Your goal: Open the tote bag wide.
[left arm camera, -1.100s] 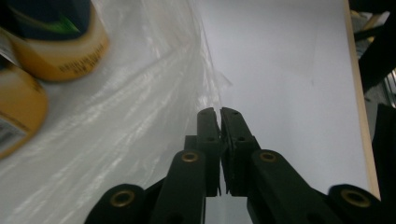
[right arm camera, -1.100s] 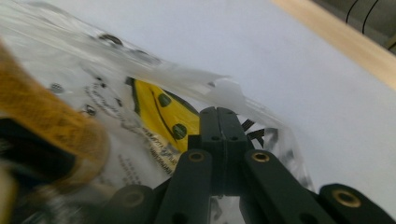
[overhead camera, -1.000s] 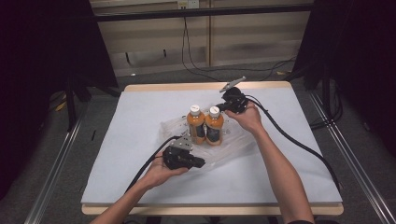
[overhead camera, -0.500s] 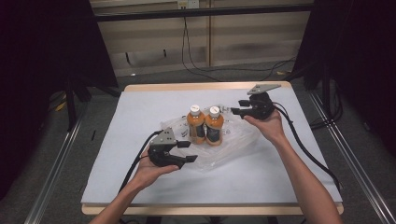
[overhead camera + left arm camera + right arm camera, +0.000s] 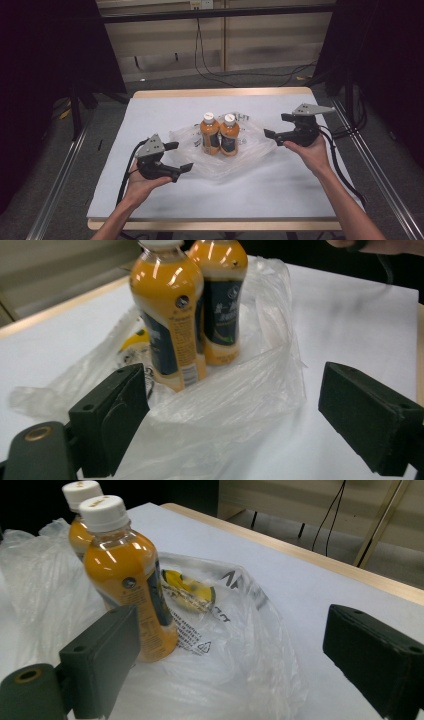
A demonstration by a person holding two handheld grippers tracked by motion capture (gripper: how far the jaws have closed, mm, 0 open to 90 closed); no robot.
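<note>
A lab recording bay: white-topped table (image 5: 150,107), black curtains (image 5: 45,75), loose floor cables (image 5: 240,77).

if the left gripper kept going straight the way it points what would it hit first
Most likely the clear plastic bag, whose crumpled edge lies just ahead between the open fingers. Beyond it stands the nearer orange bottle. Depth is hard to judge.

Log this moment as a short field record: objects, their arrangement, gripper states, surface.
objects: two orange juice bottles with white caps; crumpled clear plastic bag
arrangement: bottles upright, side by side, standing on the bag
left gripper: jaws just opened, nothing between them, beside the bag's left edge
right gripper: jaws just opened, empty, right of the bag
surface: white table cover
</note>
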